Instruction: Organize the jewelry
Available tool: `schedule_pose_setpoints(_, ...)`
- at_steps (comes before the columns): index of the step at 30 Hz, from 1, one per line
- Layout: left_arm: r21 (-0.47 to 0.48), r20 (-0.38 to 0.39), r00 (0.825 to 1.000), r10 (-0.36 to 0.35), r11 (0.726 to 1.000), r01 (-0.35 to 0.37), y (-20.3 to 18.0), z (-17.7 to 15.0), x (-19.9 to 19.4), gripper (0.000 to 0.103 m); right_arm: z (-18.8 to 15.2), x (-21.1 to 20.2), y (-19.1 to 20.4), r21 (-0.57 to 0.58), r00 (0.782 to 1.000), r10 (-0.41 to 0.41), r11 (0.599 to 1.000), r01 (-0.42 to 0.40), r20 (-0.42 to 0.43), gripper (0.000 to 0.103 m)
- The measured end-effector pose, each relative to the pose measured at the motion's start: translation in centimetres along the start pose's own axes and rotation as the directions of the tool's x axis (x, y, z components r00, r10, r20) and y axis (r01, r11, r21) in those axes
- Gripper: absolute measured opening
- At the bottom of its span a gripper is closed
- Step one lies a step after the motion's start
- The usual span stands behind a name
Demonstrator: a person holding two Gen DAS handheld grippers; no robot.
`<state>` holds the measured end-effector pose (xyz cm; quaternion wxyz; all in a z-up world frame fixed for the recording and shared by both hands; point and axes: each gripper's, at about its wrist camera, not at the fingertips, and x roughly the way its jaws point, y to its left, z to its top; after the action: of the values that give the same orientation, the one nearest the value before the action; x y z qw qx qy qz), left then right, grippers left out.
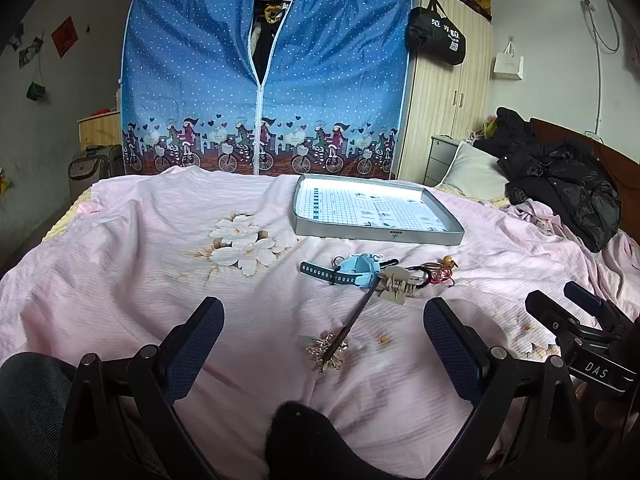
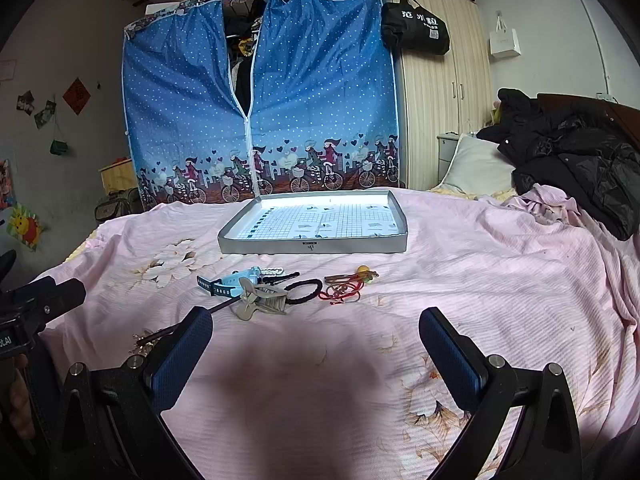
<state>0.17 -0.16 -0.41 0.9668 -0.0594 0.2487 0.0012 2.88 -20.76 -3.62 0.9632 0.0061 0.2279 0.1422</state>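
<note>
A pile of jewelry lies on the pink bedspread: a light blue watch (image 1: 356,269) (image 2: 234,280), a beige claw hair clip (image 1: 396,288) (image 2: 260,300), a black hair tie (image 2: 304,289), red string bracelets (image 1: 438,274) (image 2: 344,290) and a dark hair stick with a gold ornament (image 1: 326,350) (image 2: 154,336). Behind them sits an empty grey tray (image 1: 380,235) (image 2: 312,245). My left gripper (image 1: 324,332) is open just above the gold ornament. My right gripper (image 2: 316,338) is open, in front of the pile, holding nothing.
Black coats (image 1: 560,184) (image 2: 576,160) and a pillow (image 2: 474,168) lie on the bed's right side. A blue fabric wardrobe (image 1: 260,72) and a wooden one (image 2: 440,100) stand beyond the bed. A dark sock-like shape (image 1: 312,436) lies near the left gripper's base.
</note>
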Motion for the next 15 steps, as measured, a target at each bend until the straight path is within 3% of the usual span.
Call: schedule_pose_setpoints(15,-0.001,-0.002,1.000,-0.008,1.000,0.008,0.67,-0.19,0.07,0.098,-0.06,0.09,0.05,0.002,1.000,0.002,1.000,-0.002,-0.002,0.103)
